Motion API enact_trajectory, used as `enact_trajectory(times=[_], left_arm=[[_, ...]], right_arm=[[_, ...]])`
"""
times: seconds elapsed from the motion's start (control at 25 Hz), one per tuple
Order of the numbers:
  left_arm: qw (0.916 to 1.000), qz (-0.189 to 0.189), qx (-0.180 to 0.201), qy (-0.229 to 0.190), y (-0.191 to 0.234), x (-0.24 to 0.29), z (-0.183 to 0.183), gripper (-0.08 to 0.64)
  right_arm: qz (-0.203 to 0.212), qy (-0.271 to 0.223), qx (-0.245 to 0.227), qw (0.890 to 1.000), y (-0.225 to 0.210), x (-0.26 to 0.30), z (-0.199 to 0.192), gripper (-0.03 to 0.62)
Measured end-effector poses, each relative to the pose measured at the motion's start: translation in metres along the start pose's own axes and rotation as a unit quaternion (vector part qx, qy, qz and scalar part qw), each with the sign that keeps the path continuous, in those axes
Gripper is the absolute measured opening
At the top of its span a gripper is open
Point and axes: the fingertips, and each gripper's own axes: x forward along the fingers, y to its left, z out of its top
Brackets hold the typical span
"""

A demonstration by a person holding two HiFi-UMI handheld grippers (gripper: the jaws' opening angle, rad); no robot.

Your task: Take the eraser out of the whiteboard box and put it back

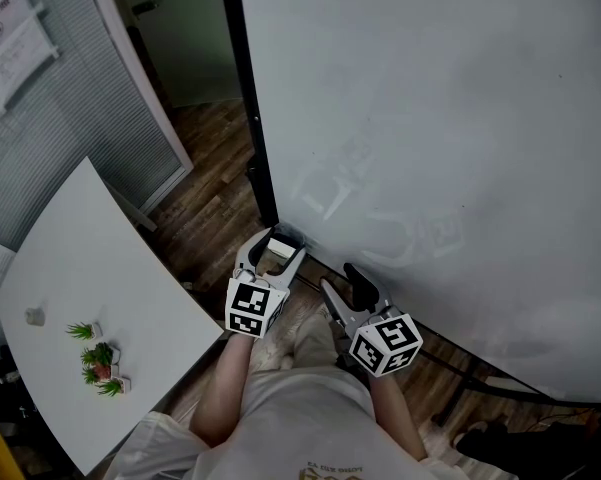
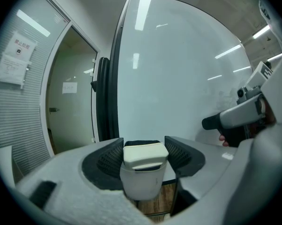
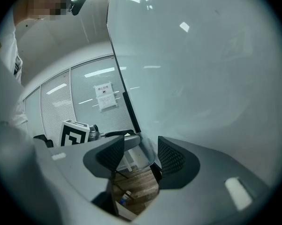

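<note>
— Left fingers (image 2: 108,159), what are they on?
— Pinching the eraser (image 2: 145,154), which sits atop the box (image 2: 140,185) at the lower corner of the whiteboard (image 1: 430,118); hand almost level.
— And the right fingers (image 3: 171,159)?
— Spread, empty, just beside the box. White surface (image 1: 80,268) well left.

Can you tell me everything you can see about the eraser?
The eraser is a cream, blocky pad with rounded corners and a dark strip under its top. It stands upright in a cloudy plastic box at the whiteboard's lower edge. The left gripper seems to grip it, jaws against its two sides.
</note>
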Motion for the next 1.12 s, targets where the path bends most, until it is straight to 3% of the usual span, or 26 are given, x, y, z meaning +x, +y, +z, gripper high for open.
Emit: enact_trajectory(times=[1.12], left_arm=[[0.9999,0.004,-0.002,-0.016,-0.002,-0.016,0.015,0.270]], right_arm=[[0.009,-0.005,-0.001,1.000,0.010,-0.003,-0.003,0.225]])
